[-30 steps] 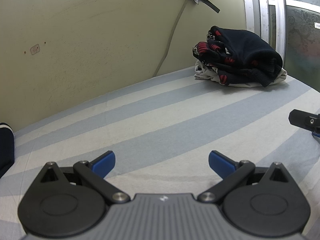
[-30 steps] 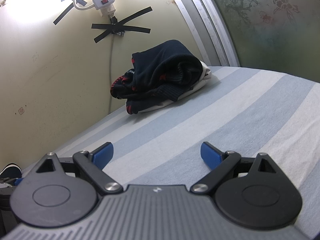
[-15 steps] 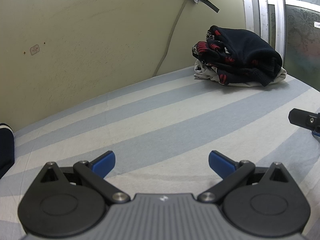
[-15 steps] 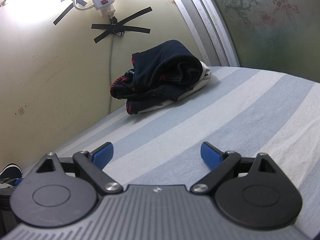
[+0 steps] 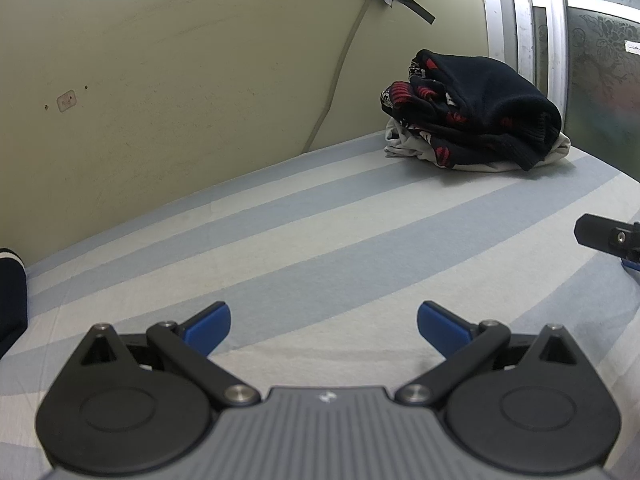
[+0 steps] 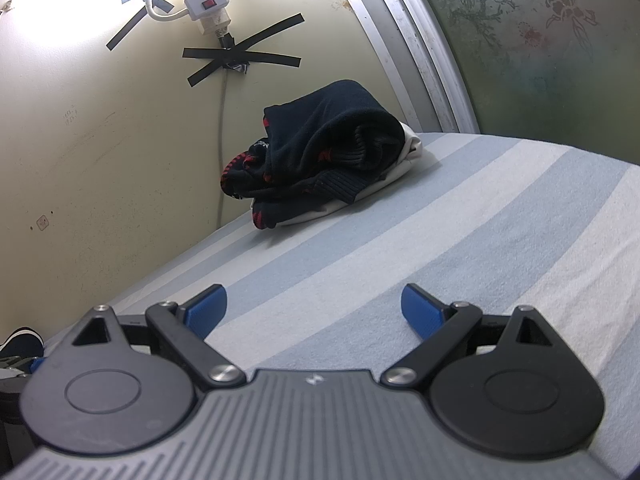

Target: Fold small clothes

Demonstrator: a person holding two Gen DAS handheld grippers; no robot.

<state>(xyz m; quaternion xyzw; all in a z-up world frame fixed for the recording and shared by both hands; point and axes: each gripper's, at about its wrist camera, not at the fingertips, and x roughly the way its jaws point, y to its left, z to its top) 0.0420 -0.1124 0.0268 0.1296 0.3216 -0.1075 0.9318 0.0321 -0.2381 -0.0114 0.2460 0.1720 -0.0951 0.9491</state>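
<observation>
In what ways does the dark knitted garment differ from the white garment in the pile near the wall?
The dark knitted garment lies on top; the white garment lies underneath, touching the striped sheet. The dark one is navy with red patterning; the white one looks plain. The dark one shows almost fully; the white one shows only at its edges. Both are crumpled, not folded, and neither hand-held gripper touches them.

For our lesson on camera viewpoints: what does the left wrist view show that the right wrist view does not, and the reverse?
Only the left wrist view: the open left tool up close, and part of the other tool at its right edge.

Only the right wrist view: the power strip taped to the wall, and the open right tool up close.

Both: the pile of dark clothes on the striped sheet, black tape crosses, the cable.
</observation>
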